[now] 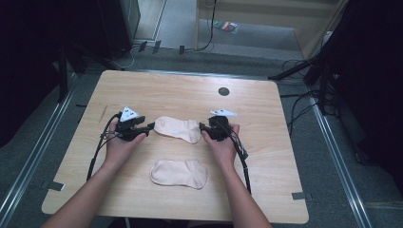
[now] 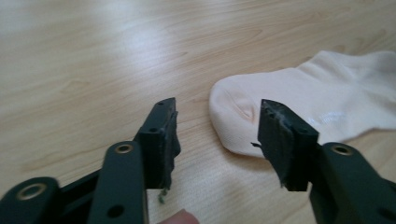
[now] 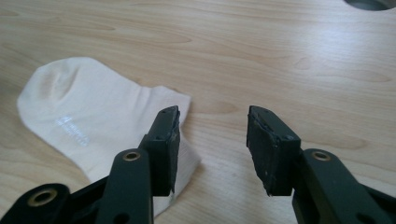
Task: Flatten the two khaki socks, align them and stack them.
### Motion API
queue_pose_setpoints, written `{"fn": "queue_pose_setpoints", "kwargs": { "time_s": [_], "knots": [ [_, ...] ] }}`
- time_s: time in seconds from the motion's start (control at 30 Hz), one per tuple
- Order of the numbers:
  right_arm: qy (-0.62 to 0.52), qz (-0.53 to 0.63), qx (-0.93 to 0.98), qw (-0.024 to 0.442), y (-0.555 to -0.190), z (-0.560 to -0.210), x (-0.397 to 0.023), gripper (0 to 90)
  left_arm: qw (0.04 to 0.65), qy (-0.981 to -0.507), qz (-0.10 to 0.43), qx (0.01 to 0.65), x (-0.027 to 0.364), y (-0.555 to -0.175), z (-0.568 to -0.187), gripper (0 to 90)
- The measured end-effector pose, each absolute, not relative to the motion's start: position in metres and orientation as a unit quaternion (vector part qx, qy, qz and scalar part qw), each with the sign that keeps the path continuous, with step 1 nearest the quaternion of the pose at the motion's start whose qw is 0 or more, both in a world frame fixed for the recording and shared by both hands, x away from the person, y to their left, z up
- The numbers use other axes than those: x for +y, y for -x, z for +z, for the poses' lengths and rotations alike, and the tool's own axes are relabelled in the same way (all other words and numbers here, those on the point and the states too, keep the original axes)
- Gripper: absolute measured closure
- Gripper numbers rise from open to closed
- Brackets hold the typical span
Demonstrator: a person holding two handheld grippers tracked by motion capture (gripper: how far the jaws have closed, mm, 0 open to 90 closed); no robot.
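Two cream socks lie flat on the wooden table [image 1: 266, 156]. The far sock [image 1: 179, 128] stretches between my two grippers. The near sock [image 1: 179, 173] lies closer to the person, between the forearms. My left gripper [image 1: 150, 127] is at the far sock's left end, open; in the left gripper view [image 2: 218, 109] the sock's toe [image 2: 327, 93] lies just ahead between the jaws, not pinched. My right gripper [image 1: 202, 127] is at the sock's right end, open; in the right gripper view [image 3: 214, 114] its left jaw hangs over the sock's cuff edge [image 3: 93, 107].
A dark round hole [image 1: 224, 91] is set in the table beyond the right gripper and is also in the right gripper view [image 3: 369, 3]. Cables trail from both grippers toward the near edge. Black stands and cables crowd the floor on both sides.
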State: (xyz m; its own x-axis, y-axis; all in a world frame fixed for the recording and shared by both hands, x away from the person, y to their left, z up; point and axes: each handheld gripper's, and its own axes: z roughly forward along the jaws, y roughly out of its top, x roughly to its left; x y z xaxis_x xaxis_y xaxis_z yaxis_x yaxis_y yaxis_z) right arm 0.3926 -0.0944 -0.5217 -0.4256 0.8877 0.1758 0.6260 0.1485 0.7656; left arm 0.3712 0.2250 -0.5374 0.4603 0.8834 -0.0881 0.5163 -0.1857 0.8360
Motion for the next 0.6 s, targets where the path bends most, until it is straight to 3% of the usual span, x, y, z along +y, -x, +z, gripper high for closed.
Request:
{"fn": "queue_pose_setpoints", "kwargs": {
  "time_s": [0.1, 0.2, 0.27, 0.43, 0.5, 0.57, 0.6],
  "knots": [
    [-0.511, 0.413, 0.739, 0.151, -0.391, -0.523, -0.095, 59.0, 0.438, -0.729, 0.189, 0.491, 0.224, -0.38, -0.54, 56.1],
    [-0.509, 0.422, 0.74, 0.128, -0.393, -0.527, -0.092, 58.6, 0.436, -0.724, 0.169, 0.507, 0.217, -0.39, -0.543, 54.6],
    [-0.515, 0.423, 0.738, 0.11, -0.394, -0.531, -0.088, 56.9, 0.425, -0.73, 0.17, 0.507, 0.211, -0.394, -0.544, 54.2],
    [-0.513, 0.399, 0.75, 0.123, -0.395, -0.537, -0.078, 61.3, 0.395, -0.738, 0.194, 0.511, 0.201, -0.397, -0.544, 52.0],
    [-0.518, 0.399, 0.748, 0.114, -0.395, -0.54, -0.077, 76.4, 0.39, -0.742, 0.195, 0.509, 0.198, -0.397, -0.544, 61.8],
    [-0.522, 0.402, 0.746, 0.101, -0.394, -0.54, -0.077, 79.5, 0.381, -0.748, 0.2, 0.505, 0.196, -0.397, -0.544, 71.4],
    [-0.52, 0.406, 0.746, 0.096, -0.395, -0.541, -0.078, 81.9, 0.376, -0.751, 0.2, 0.505, 0.195, -0.397, -0.545, 71.4]
  ]
}}
